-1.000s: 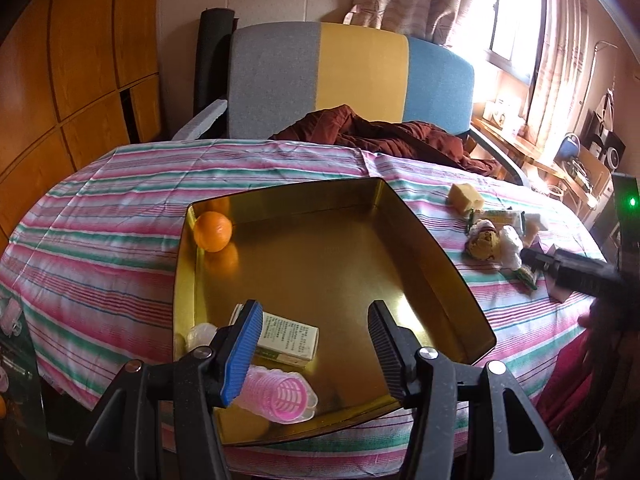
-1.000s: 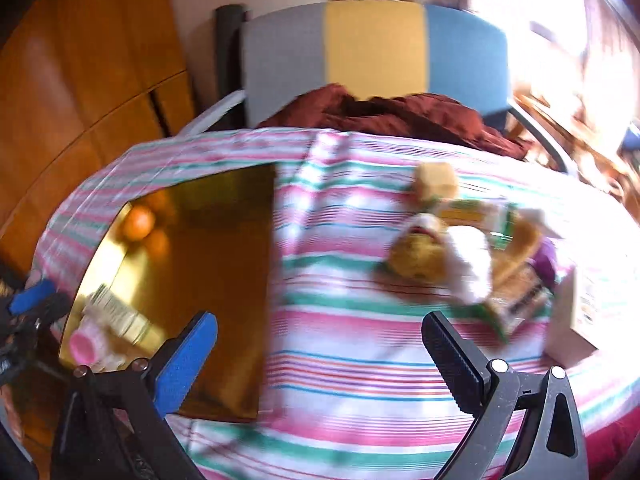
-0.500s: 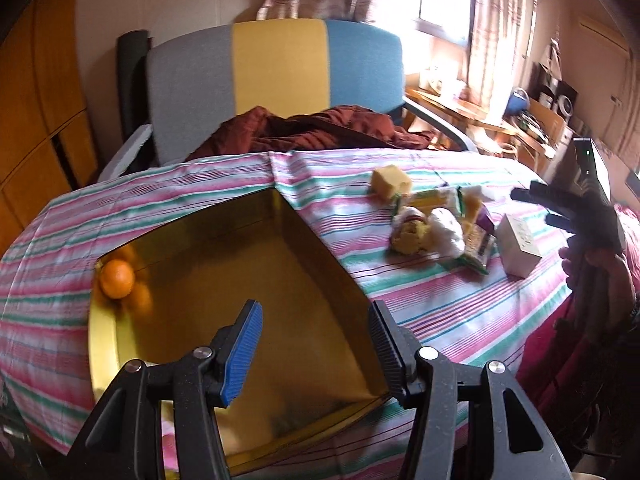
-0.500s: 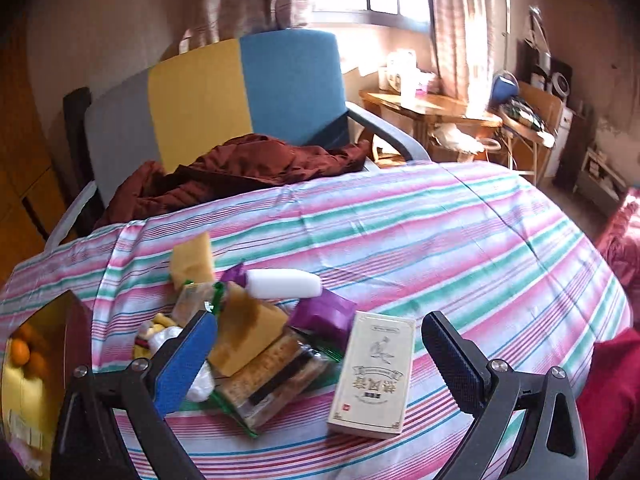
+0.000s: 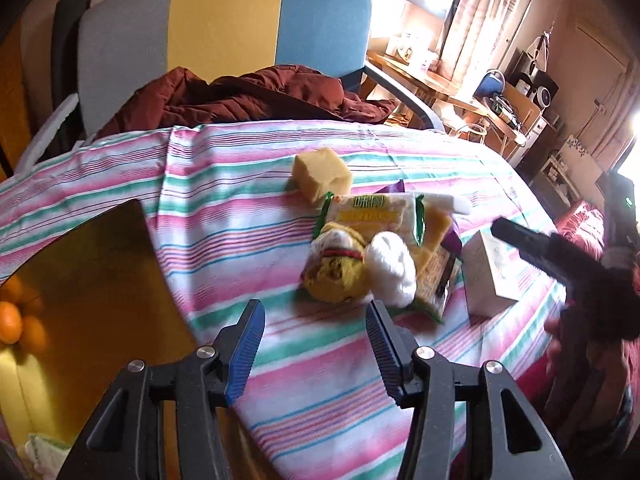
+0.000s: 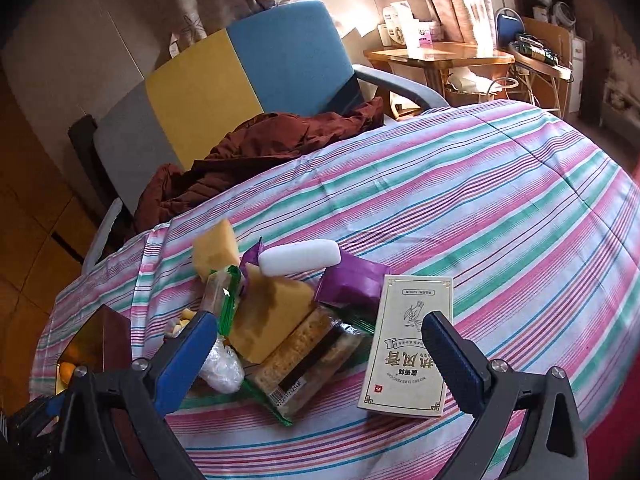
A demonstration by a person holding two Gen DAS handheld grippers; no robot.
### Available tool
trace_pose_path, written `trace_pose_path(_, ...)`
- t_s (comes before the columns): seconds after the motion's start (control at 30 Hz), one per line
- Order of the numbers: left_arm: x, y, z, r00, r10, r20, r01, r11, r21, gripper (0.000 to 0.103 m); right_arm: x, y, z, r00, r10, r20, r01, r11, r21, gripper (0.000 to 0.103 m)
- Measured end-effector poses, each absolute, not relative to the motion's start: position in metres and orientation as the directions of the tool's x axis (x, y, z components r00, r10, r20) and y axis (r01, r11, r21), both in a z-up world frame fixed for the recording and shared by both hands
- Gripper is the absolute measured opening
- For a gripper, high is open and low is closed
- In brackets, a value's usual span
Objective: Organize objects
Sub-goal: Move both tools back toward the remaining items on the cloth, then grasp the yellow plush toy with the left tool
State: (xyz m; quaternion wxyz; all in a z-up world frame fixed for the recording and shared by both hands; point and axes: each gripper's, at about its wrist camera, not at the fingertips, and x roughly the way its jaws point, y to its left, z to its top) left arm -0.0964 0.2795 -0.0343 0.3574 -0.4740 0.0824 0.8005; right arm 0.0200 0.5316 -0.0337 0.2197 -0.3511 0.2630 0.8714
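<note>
from the left wrist view, the left gripper (image 5: 316, 326) hung over a round table under a pink, green and white striped cloth (image 5: 240, 200), its jaws closing with nothing between them but cloth. beyond the fingertips lay the heap to be sorted: a yellow bagged plush toy (image 5: 334, 270), a green-edged snack packet (image 5: 368, 210), a yellow sponge block (image 5: 322, 174) farther off, and a cream cardboard box (image 5: 490, 274) out past the right finger. left of the left finger sat a gold metal tray (image 5: 88, 288) with a small orange fruit (image 5: 10, 318) at its edge. behind the table stood a grey, yellow and blue chair (image 5: 224, 36) with a dark red jacket (image 5: 248, 96) on it, and a sunlit window with curtains (image 5: 472, 20).

from the right wrist view, the right gripper (image 6: 320, 340) stood open and empty over the same cloth (image 6: 480, 208). the cream box (image 6: 408, 344) lay just inside the right finger, a clear-wrapped cracker bar (image 6: 308, 356) and a brownish-yellow wedge (image 6: 272, 312) between the fingers, a purple wrapper (image 6: 354, 282) and a white oblong case (image 6: 300, 258) beyond. a wooden side table (image 6: 440, 54) stood by the window.
</note>
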Motion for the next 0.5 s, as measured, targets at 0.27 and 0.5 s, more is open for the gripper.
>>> trace_pose_path(0.27,-0.143,0.312,-0.062,-0.193,0.560,-0.806,-0.539,-0.747,-0.389,0.053,0.011,0.520,-0.032,-0.666,0.167,-0.727,-0.511,-0.813,0.281,0.103)
trace_pose_path(0.5,-0.157,0.339,-0.101,-0.078,0.550,-0.832,-0.483,-0.750,-0.451,0.056,-0.002,0.501,-0.034,-0.660,0.126,-0.741,-0.429,-0.872,0.234,0.103)
